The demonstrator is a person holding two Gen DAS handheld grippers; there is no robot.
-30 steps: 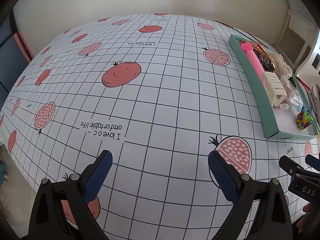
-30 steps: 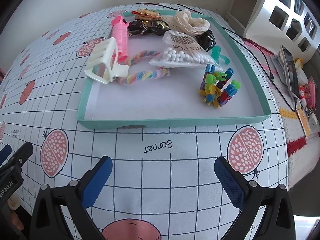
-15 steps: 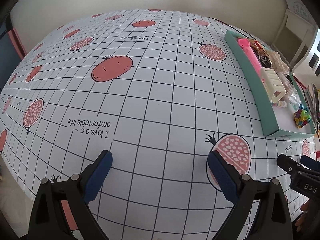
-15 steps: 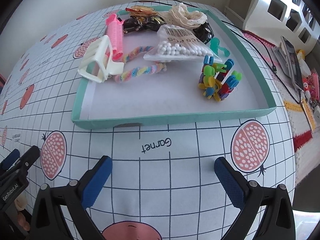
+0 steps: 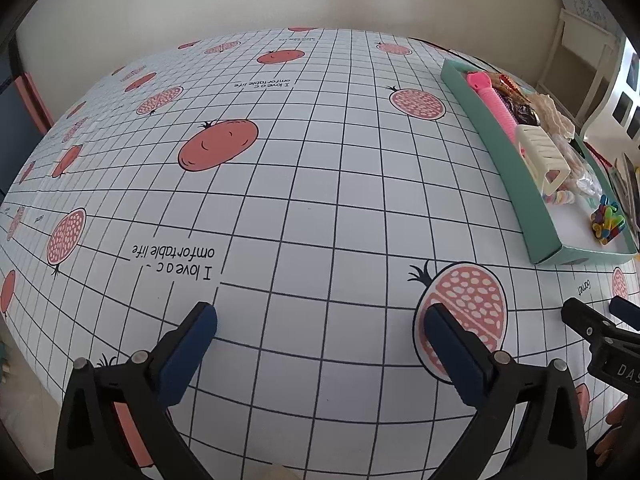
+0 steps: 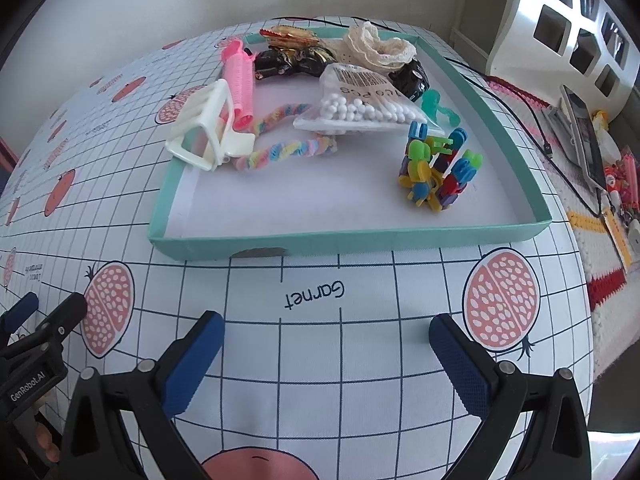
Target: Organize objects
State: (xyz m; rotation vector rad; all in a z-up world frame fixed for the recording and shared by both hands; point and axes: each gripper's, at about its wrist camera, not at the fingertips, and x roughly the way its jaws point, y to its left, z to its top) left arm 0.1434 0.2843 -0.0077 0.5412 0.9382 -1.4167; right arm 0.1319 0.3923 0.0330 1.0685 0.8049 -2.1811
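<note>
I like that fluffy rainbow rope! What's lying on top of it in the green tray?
The white hair claw and the bag of cotton swabs cover parts of the rainbow rope; its middle stays hidden.

Grid-print table (image 5: 320, 200) — teal tray (image 6: 360, 238) resting on it.

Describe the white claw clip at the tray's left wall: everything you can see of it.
The white claw clip looks like glossy cream plastic, a boxy rectangular frame with parallel teeth, apparently closed. It lies tilted across the teal tray's left wall, part over the rim. The pink roller lies against its far side, and the pastel twisted band runs up beside its base. The left wrist view shows it from the side, propped above the wall. Neither tool touches it.
</note>
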